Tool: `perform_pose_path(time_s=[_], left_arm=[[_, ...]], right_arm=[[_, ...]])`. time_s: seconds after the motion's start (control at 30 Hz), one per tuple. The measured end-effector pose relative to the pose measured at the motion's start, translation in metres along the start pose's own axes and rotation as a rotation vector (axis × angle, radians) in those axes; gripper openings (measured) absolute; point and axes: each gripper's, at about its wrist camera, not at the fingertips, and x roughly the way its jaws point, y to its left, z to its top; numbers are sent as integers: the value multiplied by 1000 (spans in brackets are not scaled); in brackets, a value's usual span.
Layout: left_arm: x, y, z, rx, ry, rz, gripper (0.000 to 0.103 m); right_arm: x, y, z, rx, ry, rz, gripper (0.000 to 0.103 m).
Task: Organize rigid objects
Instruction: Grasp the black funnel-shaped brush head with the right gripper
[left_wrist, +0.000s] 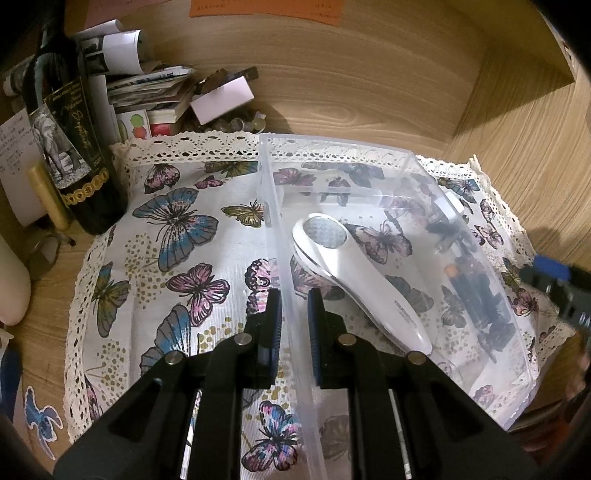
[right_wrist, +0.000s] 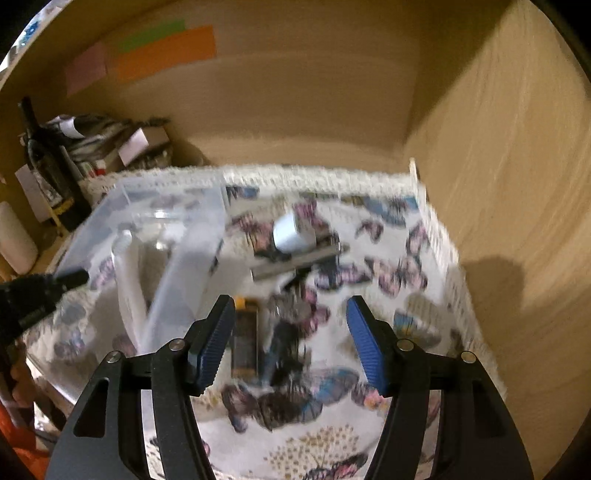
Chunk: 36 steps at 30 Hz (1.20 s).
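Note:
A clear plastic box (left_wrist: 461, 280) stands on a butterfly cloth (left_wrist: 177, 266). A white handheld device (left_wrist: 354, 273) with a round mesh head lies inside it. My left gripper (left_wrist: 293, 314) is shut on the box's left wall. The box also shows in the right wrist view (right_wrist: 207, 214), blurred. My right gripper (right_wrist: 290, 332) is open above loose items on the cloth: a dark rectangular item (right_wrist: 244, 339), a dark bunch of small parts (right_wrist: 284, 339), a grey bar (right_wrist: 295, 264) and a white cube (right_wrist: 291, 230). The right gripper's tip shows in the left wrist view (left_wrist: 554, 280).
A wine bottle (left_wrist: 70, 147) stands at the left with stacked papers and small boxes (left_wrist: 155, 92) behind it. Wooden walls (right_wrist: 498, 184) close in the back and right. Coloured sticky notes (right_wrist: 162, 51) hang on the back wall.

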Motion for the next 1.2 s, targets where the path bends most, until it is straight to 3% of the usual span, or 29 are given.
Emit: perform_pose_path(time_s=[0.37, 0.43, 0.5, 0.6, 0.83, 1.2], left_arm=[[-1, -1, 0, 3, 1, 8, 14], [0, -2, 0, 1, 2, 6, 14], [0, -2, 0, 1, 1, 7, 14], [0, -2, 0, 2, 1, 6, 14], [0, -1, 1, -2, -1, 1, 14], [0, -1, 1, -10, 0, -8, 14]], right_arm=[[16, -7, -54, 96, 88, 67, 59], [18, -3, -58, 88, 97, 72, 50], [20, 2, -63, 62, 112, 76, 30], [20, 7, -64, 39, 104, 62, 29], [6, 7, -52, 41, 49, 60, 28], [-13, 23, -4, -20, -82, 60, 28]])
